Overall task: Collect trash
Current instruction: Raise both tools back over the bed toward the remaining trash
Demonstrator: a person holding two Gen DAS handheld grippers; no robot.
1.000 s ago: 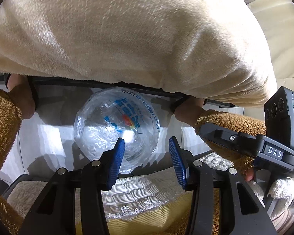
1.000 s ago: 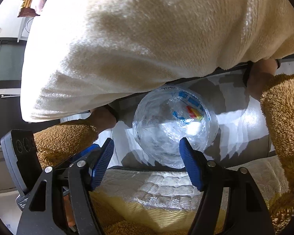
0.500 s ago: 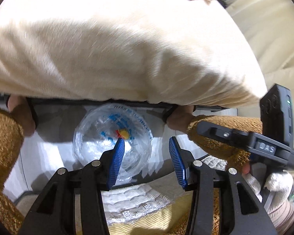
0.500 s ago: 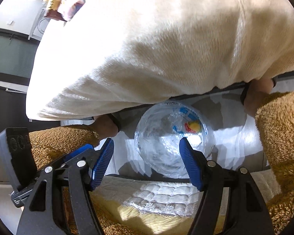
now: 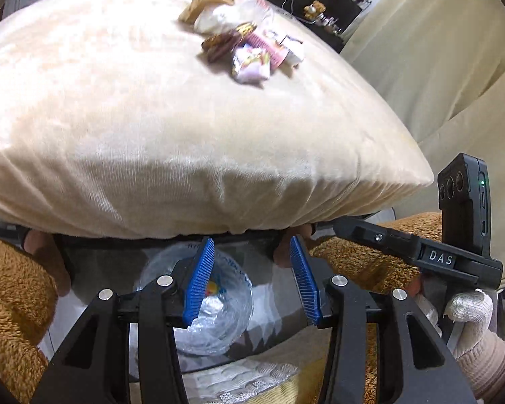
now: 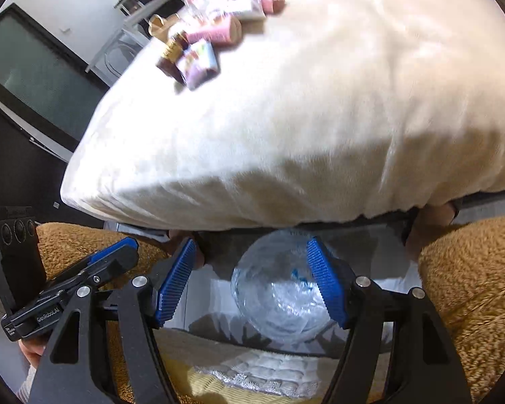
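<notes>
Trash wrappers [image 5: 249,47] are seen heaped on top of a cream pillow [image 5: 171,141], toward 12 o'clock in the left wrist view and toward 11 o'clock in the right wrist view [image 6: 202,33]. The heap is judged to hold snack packets, a pink-and-white wrapper, a brown foil piece and a tan paper scrap; single items are blurred and cannot be separated with confidence.

A clear plastic bag-lined bin [image 5: 202,306] is noted on the floor at 6 o'clock, under the pillow's near edge, seen again in the right wrist view [image 6: 286,296]. Blue print and a red-yellow mark are visible on the bag; the lettering cannot be read.

Progress: nothing of the heap is judged collected yet. Crumpled clear film is seen inside the bin, but no wrappers can be told there. All visible wrappers are still to be picked up and dropped in.

Left claw [image 5: 250,282]: jaws parted, nothing between them, released. Right claw [image 6: 252,276]: jaws parted wider, released, empty; the bin is seen behind the gap only.

Legible writing: "DAS" on the black device of the right-hand tool [image 5: 441,257]; "GenRoboLAI", as far as it can be made out, on the left-hand tool [image 6: 47,314]. A gloved hand [image 5: 468,316] is seen at 4 o'clock.
</notes>
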